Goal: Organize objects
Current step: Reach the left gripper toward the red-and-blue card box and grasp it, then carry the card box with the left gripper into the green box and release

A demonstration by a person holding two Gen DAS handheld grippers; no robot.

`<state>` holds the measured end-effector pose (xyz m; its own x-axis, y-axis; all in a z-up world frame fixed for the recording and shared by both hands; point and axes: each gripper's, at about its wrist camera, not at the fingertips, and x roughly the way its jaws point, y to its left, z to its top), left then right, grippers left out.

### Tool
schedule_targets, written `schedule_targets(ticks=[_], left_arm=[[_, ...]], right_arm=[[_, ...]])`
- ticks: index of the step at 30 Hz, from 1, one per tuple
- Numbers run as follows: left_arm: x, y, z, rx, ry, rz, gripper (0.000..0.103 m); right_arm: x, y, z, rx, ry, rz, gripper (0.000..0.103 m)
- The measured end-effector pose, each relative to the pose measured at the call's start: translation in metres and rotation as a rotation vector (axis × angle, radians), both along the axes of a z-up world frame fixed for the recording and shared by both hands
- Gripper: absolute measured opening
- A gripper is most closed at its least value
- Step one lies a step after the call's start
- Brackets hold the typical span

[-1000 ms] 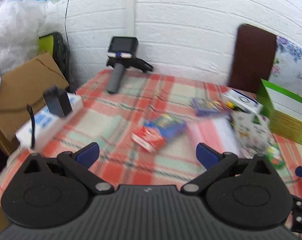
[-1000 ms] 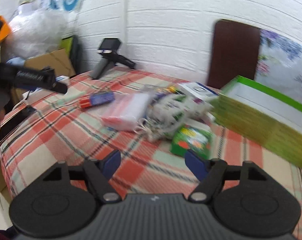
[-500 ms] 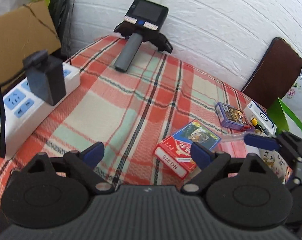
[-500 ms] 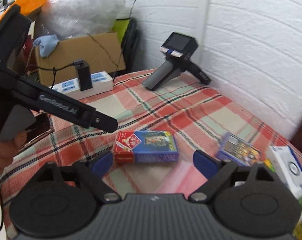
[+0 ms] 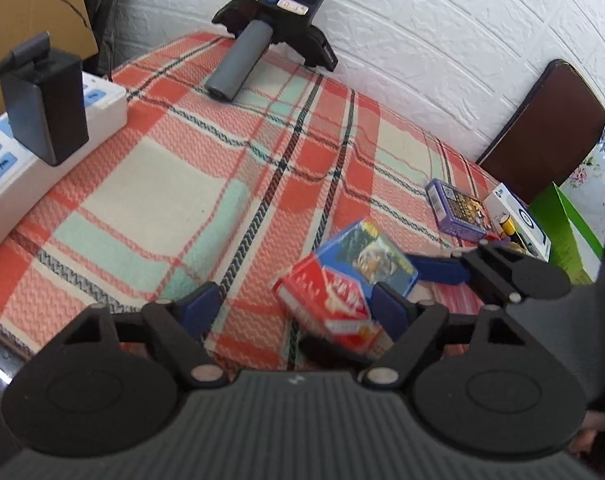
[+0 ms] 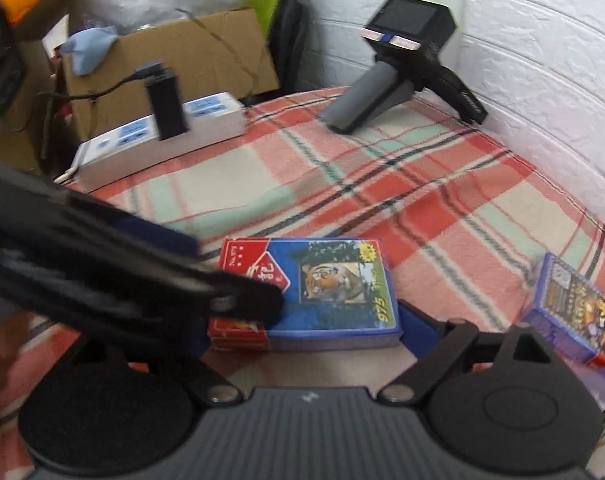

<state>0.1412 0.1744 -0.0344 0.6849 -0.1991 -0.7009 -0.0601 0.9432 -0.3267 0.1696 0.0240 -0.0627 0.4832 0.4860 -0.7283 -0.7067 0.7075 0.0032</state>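
Left wrist view: left gripper [image 5: 292, 308] jaws closing, red-and-blue card box [image 5: 344, 280] between them, tilted, lying against the blue pad on the right side; other pad clear of it, so no grip yet. Right gripper [image 5: 442, 270] comes in from the right edge, one blue finger just behind the box. Count: 2 card boxes – that one plus one purple card box [image 5: 456, 210] further toward the table's right edge; 1 white carton [image 5: 518, 216] and 1 green box [image 5: 562, 232] past it; 1 power strip [image 5: 30, 160] on the left edge with 1 black adapter [image 5: 44, 108] plugged in; 1 spare handheld gripper [image 5: 270, 24] at the far edge against the wall. Surface: red/mint plaid cloth [image 5: 174, 184] on the table. White brick-pattern wall, brown chair back [image 5: 542, 128] on the right.

Right wrist view: right gripper [image 6: 302, 340] wide apart, straddling the red-and-blue card box [image 6: 310, 292], which lies flat on the cloth, tiger picture up; can't tell if the pads touch it. Left gripper [image 6: 174, 276] crosses from the left, tip over the box's red end. Purple card box [image 6: 574, 308] near the right edge. 1 cardboard carton [image 6: 174, 56] off the table at the left, plastic bag above it.
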Motion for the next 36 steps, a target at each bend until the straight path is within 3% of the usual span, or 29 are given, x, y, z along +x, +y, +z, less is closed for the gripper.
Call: schedule_targets(ticks=[2,5,10,15,22,26,32,36], left_arm=[[-0.008,0.0,0.003,-0.035,-0.011,-0.024,0.066],[-0.029,-0.004,0.005,-0.035,-0.008,-0.028,0.065],[-0.078,-0.026,0.008,0.016,-0.036,-0.076,0.062],[-0.09,-0.067,0.035,0.032,-0.115,-0.154,0.062],[-0.068,-0.177,0.053,0.043,-0.202,-0.418,0.062],[-0.045,-0.252,0.064,0.046,-0.255,-0.573,0.063],[0.011,-0.353,0.09,0.041,-0.308,-0.696,0.066],[0.059,-0.39,0.078,0.06,-0.255,-0.679,0.072]], right_arm=[[-0.02,0.003,0.001,0.008,-0.02,0.018,0.093],[-0.048,0.005,0.003,0.009,-0.048,0.003,0.093],[-0.086,-0.021,0.006,0.103,0.038,-0.052,0.093],[-0.125,-0.06,0.028,0.11,-0.119,-0.106,0.093],[-0.149,-0.153,0.047,0.116,-0.272,-0.379,0.093],[-0.14,-0.218,0.051,0.118,-0.327,-0.547,0.093],[-0.091,-0.301,0.064,0.15,-0.42,-0.758,0.093],[-0.042,-0.361,0.059,0.207,-0.335,-0.861,0.093]])
